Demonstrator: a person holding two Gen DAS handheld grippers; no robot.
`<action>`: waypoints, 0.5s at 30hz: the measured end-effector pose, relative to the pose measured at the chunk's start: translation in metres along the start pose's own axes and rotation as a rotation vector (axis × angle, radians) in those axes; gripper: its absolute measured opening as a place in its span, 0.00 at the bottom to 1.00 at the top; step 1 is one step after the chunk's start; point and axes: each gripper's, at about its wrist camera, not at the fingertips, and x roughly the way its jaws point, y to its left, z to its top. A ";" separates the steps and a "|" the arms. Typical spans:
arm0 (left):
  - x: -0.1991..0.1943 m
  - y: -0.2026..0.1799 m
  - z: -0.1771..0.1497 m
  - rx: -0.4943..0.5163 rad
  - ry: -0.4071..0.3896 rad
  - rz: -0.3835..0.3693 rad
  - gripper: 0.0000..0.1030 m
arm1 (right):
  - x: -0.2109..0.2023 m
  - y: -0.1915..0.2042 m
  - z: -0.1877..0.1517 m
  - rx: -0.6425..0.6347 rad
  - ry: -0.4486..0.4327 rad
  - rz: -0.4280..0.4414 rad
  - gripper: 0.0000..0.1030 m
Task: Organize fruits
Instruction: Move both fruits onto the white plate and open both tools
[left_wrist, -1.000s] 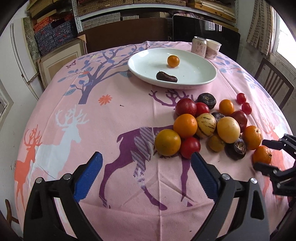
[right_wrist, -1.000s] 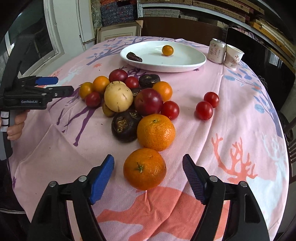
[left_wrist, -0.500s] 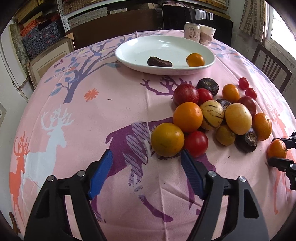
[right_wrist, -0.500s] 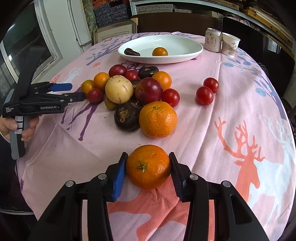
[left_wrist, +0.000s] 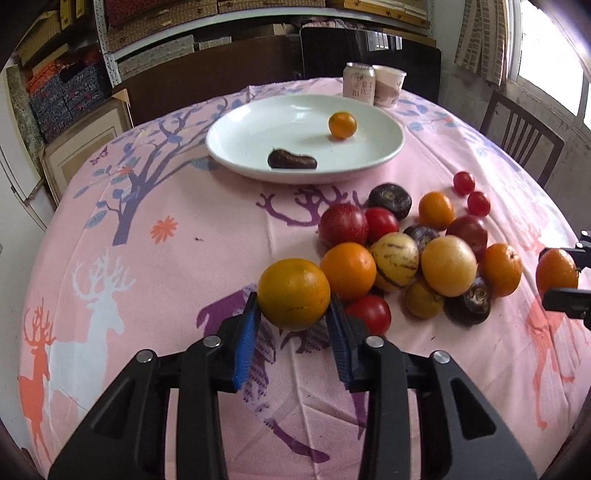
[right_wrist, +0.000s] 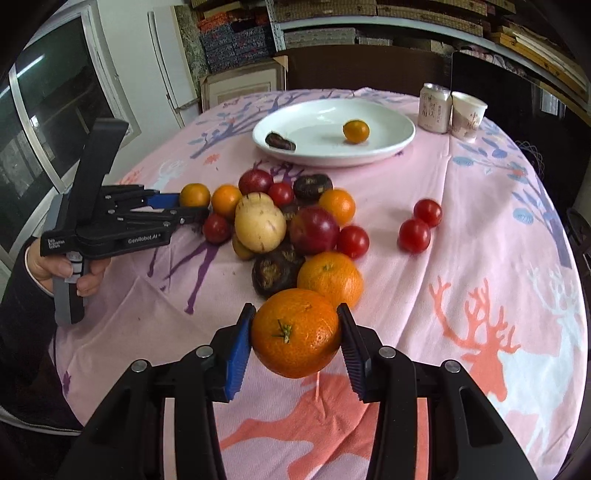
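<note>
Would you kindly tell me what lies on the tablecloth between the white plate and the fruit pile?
Nothing: in both wrist views only bare printed tablecloth lies between the white plate and the fruit pile.

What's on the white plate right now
On the white plate lie two things, apart: a small orange fruit and a dark brown oblong piece. Whatever is beneath them is covered.
</note>
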 end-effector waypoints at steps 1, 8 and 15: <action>-0.006 0.001 0.006 -0.009 -0.019 -0.005 0.34 | -0.005 -0.001 0.009 -0.007 -0.032 -0.005 0.44; -0.003 0.008 0.069 -0.093 -0.098 0.005 0.34 | -0.001 -0.015 0.085 0.009 -0.227 -0.039 0.44; 0.056 0.016 0.113 -0.154 -0.031 0.049 0.34 | 0.076 -0.029 0.142 0.037 -0.134 -0.055 0.44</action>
